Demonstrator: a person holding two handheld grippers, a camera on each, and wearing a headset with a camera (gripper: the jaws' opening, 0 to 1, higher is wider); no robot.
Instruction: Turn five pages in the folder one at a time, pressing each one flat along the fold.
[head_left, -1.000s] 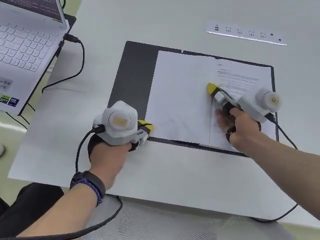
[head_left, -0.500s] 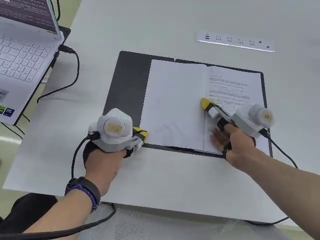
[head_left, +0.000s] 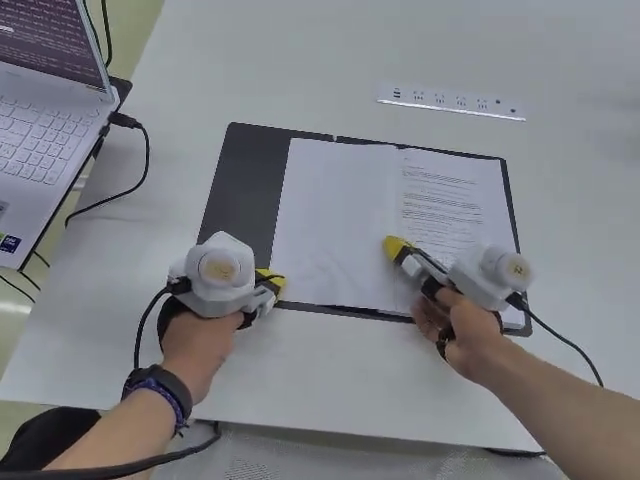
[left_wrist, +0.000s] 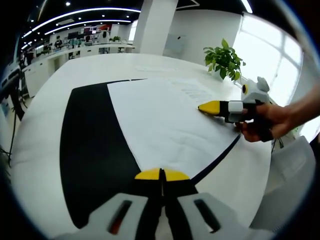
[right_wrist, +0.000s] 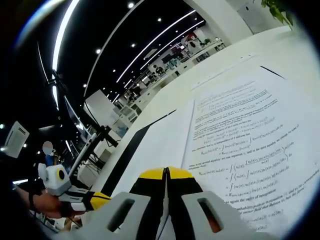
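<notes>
Black plastic folder (head_left: 245, 190) lies open flat, just ahead of both tongs. Right gripper (head_left: 392, 246), jaws together w/ nothing between, has its tip on the fold btwn blank white sheet (head_left: 335, 215) and printed page (head_left: 450, 200), prob. pressing the crease. Left gripper (head_left: 268, 287), jaws likewise closed and empty, sits at the cover's near edge, likely pinning it. Fold's near end is close. Bare white table (head_left: 300, 60) lies beyond, white power strip (head_left: 450, 102) well clear.

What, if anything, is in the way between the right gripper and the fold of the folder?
Nothing visible. The right gripper, jaws shut, sits at the fold, between the blank page and the printed page. The left gripper is off at the near edge of the folder.
</notes>
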